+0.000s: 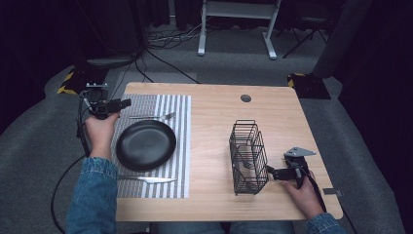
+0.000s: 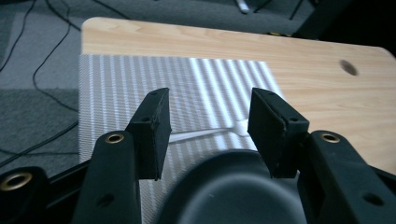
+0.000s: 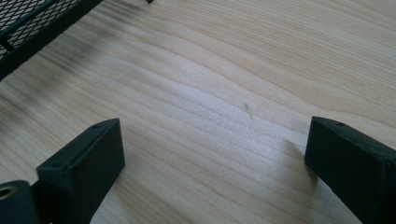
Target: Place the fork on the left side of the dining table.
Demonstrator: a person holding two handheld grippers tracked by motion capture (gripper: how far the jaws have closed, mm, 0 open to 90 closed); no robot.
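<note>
Resting on the wooden table (image 1: 214,195) near its front right corner, the right gripper (image 1: 271,172) sits in the person's right hand (image 1: 303,194), its tips just beside the lower right side of the black wire basket (image 1: 249,156); the right gripper view shows its jaws spread wide over bare wood with nothing between them, a corner of the basket's mesh (image 3: 32,23) at upper left. Cutlery stands inside the basket, too small to name. On the left, a knife (image 1: 151,180) lies on the near end of the striped placemat (image 1: 173,146). Beyond it, the black plate (image 1: 145,145) sits on the mat. Farther still, a fork (image 1: 153,116) lies flat on the mat just past the plate's far rim, tines toward the table's middle. The left hand (image 1: 101,130) holds the left gripper (image 1: 125,103) at the mat's far left edge, near the fork's handle end and apart from it. In the left gripper view, the gripper (image 2: 208,123) has its jaws about half open and empty, the plate's rim (image 2: 224,177) below them and the fork (image 2: 210,133) on the mat beyond, not touched.
</note>
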